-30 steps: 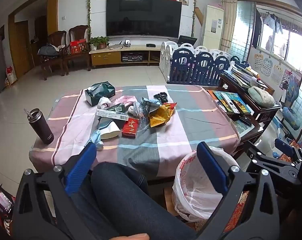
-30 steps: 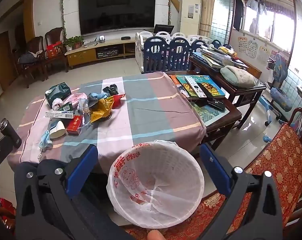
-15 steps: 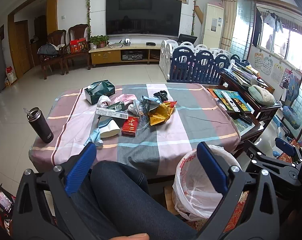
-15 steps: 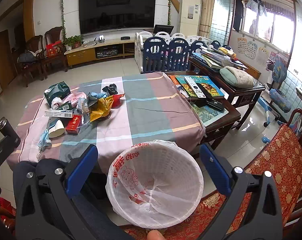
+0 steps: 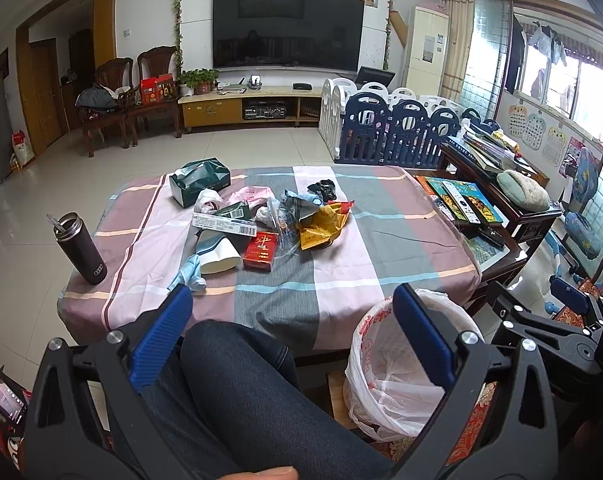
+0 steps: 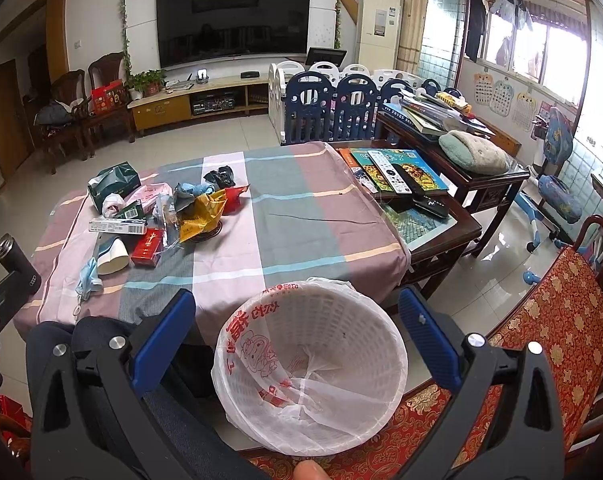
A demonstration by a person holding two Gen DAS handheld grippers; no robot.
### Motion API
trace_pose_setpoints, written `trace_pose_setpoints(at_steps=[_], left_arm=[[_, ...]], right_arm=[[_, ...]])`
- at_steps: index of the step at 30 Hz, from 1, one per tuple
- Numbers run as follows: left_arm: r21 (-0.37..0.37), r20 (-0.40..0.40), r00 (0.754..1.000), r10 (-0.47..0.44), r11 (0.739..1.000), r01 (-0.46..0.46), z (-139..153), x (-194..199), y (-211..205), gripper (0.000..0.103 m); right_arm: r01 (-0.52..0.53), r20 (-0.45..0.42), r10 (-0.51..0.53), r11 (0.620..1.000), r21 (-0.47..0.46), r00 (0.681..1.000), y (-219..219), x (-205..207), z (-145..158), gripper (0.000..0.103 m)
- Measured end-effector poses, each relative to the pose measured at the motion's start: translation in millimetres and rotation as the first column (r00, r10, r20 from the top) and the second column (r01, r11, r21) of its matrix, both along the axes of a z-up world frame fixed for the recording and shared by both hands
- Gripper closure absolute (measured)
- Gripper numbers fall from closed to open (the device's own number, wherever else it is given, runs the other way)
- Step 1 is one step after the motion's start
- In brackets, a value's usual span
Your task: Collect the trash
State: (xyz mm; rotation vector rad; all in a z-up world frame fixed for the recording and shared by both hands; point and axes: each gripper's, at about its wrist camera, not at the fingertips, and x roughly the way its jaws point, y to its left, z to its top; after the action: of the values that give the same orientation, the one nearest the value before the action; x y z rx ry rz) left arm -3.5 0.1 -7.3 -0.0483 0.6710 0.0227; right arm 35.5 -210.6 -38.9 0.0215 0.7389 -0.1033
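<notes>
While both hand-held grippers hang released and empty, the trash pile [image 5: 261,220] lies on the cloth-covered surface [image 5: 381,240] well ahead of the left hand-held gripper [image 5: 297,344], and the lined wastebasket [image 6: 313,364] sits directly between the right hand-held gripper [image 6: 297,344] fingers' line of sight, below.

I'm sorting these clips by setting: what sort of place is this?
Most likely a family living room in a home. A large wall-mounted TV hangs above a low media cabinet, a baby playpen fence stands on the tiled floor, and a cloth-covered table holds household trash.
</notes>
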Motion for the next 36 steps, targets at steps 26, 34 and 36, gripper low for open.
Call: trace_pose_setpoints(at_steps=[26,34,36], left_arm=[[0.002,-0.011,1.0,0.001,1.0,-0.001,-14.9,-1.2,-1.1,0.003],[-0.004,-0.015,1.0,0.003,1.0,-0.003,-18.1,0.9,0.3,0.003],[-0.008,-0.019,1.0,0.007,1.0,-0.007,-16.7,1.8,2.1,0.003]], right_arm=[[0.0,-0.003,0.0,1.0,0.001,1.0,-0.7,0.1,-2.3,0.003],[0.006,-0.003,-0.006,1.0,0.001,1.0,-1.6,-0.1,-5.2,0.003],[0.004,0.0,-0.004,1.0,-0.005,1.0,-1.0,-1.2,-4.0,0.003]])
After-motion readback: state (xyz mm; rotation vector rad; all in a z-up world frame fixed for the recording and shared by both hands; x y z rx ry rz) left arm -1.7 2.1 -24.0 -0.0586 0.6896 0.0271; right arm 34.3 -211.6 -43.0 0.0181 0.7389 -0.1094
